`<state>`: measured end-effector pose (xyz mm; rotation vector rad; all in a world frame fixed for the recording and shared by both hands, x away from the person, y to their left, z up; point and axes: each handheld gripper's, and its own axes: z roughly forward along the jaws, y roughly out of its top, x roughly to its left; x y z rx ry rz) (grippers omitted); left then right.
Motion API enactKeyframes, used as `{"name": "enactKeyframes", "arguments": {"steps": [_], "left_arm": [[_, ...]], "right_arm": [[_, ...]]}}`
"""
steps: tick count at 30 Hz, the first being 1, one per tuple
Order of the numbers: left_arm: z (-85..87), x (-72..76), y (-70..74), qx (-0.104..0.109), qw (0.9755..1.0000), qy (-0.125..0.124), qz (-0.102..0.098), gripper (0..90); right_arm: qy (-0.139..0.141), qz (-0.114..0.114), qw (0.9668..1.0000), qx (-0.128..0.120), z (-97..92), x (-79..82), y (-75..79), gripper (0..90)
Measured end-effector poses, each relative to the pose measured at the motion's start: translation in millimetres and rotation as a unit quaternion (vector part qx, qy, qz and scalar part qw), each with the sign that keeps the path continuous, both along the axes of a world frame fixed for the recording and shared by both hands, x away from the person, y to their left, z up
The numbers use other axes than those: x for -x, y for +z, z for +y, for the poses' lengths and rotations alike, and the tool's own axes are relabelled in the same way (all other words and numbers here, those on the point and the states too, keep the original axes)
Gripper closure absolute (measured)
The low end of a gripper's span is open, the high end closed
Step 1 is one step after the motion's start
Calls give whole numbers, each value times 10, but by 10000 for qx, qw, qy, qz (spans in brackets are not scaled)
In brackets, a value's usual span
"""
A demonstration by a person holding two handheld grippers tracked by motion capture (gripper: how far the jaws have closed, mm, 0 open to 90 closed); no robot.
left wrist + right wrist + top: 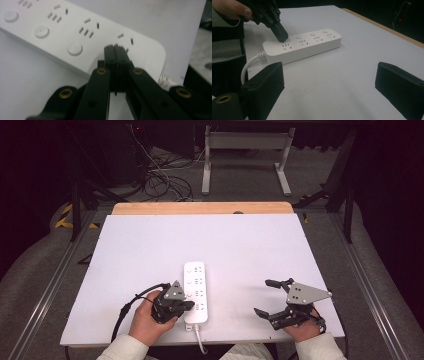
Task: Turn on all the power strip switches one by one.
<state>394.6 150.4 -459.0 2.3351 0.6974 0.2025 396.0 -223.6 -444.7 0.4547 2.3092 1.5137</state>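
The white power strip (194, 292) lies low and centre on the tabletop (150, 250), stiff, smooth and light, so it probably slides easily. The left gripper (282, 38), fingers closed, presses its near switch end. The right gripper (267, 297) waits open; grasp across the long sides.

One power strip (195, 292), four sockets, seemingly four buttons.

White table (150, 250) with a wooden far edge (200, 208). Grey carpet floor (250, 182). White desk frame (245, 150) at 12 o'clock; tangled cables (160, 175) at 11 o'clock. Yellow-black hazard tape (65, 215) at 9 o'clock. Surroundings dark.
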Motion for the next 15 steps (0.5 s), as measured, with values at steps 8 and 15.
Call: {"name": "enactKeyframes", "arguments": {"steps": [8, 15], "left_arm": [[2, 36, 100, 328, 9992, 52, -209, 900], [69, -17, 221, 517, 9979, 140, -355, 900]], "right_arm": [[-26, -19, 10000, -19, -10, 0, 3, 88], [-27, -8, 10000, -22, -9, -2, 1, 88]]}}
